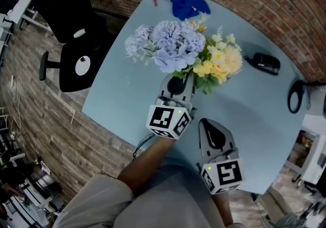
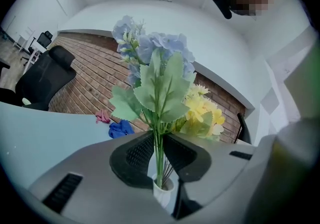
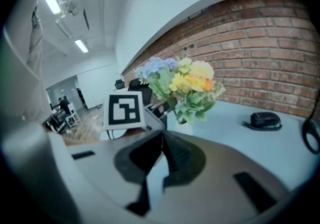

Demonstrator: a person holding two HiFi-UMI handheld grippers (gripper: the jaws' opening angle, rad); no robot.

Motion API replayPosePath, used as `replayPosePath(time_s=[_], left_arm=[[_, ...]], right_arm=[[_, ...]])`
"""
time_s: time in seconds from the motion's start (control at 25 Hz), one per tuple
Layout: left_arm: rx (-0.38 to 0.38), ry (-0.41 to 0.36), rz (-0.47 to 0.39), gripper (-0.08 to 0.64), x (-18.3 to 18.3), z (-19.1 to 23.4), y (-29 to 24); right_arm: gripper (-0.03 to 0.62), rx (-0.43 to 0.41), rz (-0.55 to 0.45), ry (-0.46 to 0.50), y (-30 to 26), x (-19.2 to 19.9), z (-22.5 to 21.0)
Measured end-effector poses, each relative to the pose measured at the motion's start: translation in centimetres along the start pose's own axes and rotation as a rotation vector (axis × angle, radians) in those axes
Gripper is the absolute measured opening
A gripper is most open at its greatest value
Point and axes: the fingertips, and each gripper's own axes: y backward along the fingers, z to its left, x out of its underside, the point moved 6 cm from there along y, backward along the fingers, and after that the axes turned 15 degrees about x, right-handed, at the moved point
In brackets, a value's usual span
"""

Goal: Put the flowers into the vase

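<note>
White vase (image 2: pixel 162 194): flowers (image 1: pixel 175 46) in | left hand-held gripper (image 2: pixel 160 168) spread about stems (image 2: pixel 159 143) | right hand-held gripper (image 3: pixel 162 143) pressed together

2 grey claws (image 1: pixel 177 83) (image 1: pixel 208 125), black-white marker cubes (image 1: pixel 168 120)

Head view: steeply above the flowers (image 1: pixel 178 48), looking down, well apart.
Left gripper view: near the flowers, level, facing the brick wall (image 2: pixel 85 75).
Right gripper view: farther from the flowers, facing them.
Shared: flowers, all views.
</note>
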Motion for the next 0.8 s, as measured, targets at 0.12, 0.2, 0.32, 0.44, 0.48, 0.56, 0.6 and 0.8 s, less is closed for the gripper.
replayPosePath(time_s=[0.12, 0.2, 0.32, 0.44, 0.48, 0.56, 0.6, 0.8], left_arm=[[0.018, -0.018, 0.008, 0.069, -0.1, -0.3, 0.2], [0.045, -0.039, 0.018, 0.080, -0.2, -0.4, 0.3], [0.099, -0.071, 0.037, 0.109, -0.2, -0.7, 0.5], [0.159, -0.109, 0.067, 0.141, -0.2, -0.9, 0.8], [0.177, -0.126, 0.080, 0.144, -0.2, -1.0, 0.9], [0.205, -0.163, 0.105, 0.150, -0.1, -1.0, 1.1], [0.215, -0.177, 0.117, 0.153, -0.1, -1.1, 1.2], [0.252, -0.202, 0.177, 0.183, 0.4, -1.4, 1.8]], right_arm=[[0.025, -0.002, 0.001, 0.001, 0.1, 0.0, 0.0], [0.025, -0.003, 0.003, 0.001, 0.0, 0.0, 0.0], [0.025, -0.005, 0.005, 0.001, 0.0, 0.1, 0.0], [0.025, -0.007, 0.006, 0.000, -0.1, 0.2, 0.1], [0.025, -0.008, 0.006, 0.000, -0.1, 0.2, 0.2], [0.025, -0.009, 0.006, -0.002, -0.2, 0.2, 0.2], [0.025, -0.009, 0.005, -0.003, -0.2, 0.2, 0.2], [0.025, -0.013, 0.007, -0.005, -0.2, 0.3, 0.3]])
